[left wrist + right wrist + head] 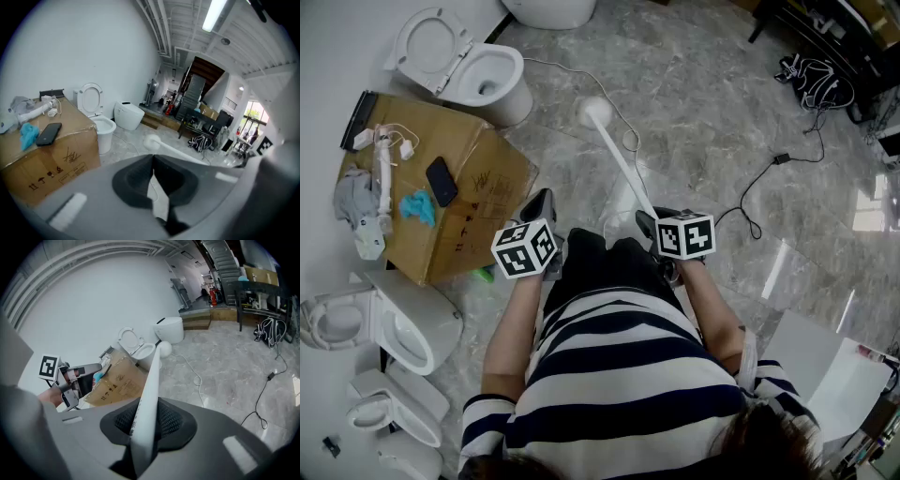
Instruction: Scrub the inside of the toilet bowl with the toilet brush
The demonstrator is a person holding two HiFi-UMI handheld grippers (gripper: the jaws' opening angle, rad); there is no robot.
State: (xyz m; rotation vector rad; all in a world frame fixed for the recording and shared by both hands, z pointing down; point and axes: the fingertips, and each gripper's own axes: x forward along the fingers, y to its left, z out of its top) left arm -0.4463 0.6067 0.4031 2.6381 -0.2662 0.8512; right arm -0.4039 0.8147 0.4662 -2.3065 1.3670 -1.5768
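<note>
Skirting toilets (403, 328) crowding the lower left edge. Facing a box (478, 202) just right of them, bearing a phone (441, 180) and a cloth (417, 206), with its far corner reaching close to the bowl (511, 98) and closing off that side. Finding the bowl at upper left, against the wall, seat raised.

Holding the left gripper (542, 199) just off the box's near corner, jaws pressed together with nothing between them.

Gripping the brush (623, 164) in the right gripper (647, 220), jaws clenched on the near end of the handle. Pointing the handle up and left from the jaws, with the head out to the right of the bowl, near it but not in it. Crossing a thin cord (630, 141) trailing over the floor from the bowl toward the brush.

Looking over open floor (712, 112) ahead and to the right, broken only by a cable (780, 158) and, well beyond it, a bag (811, 82) at the far edge.
</note>
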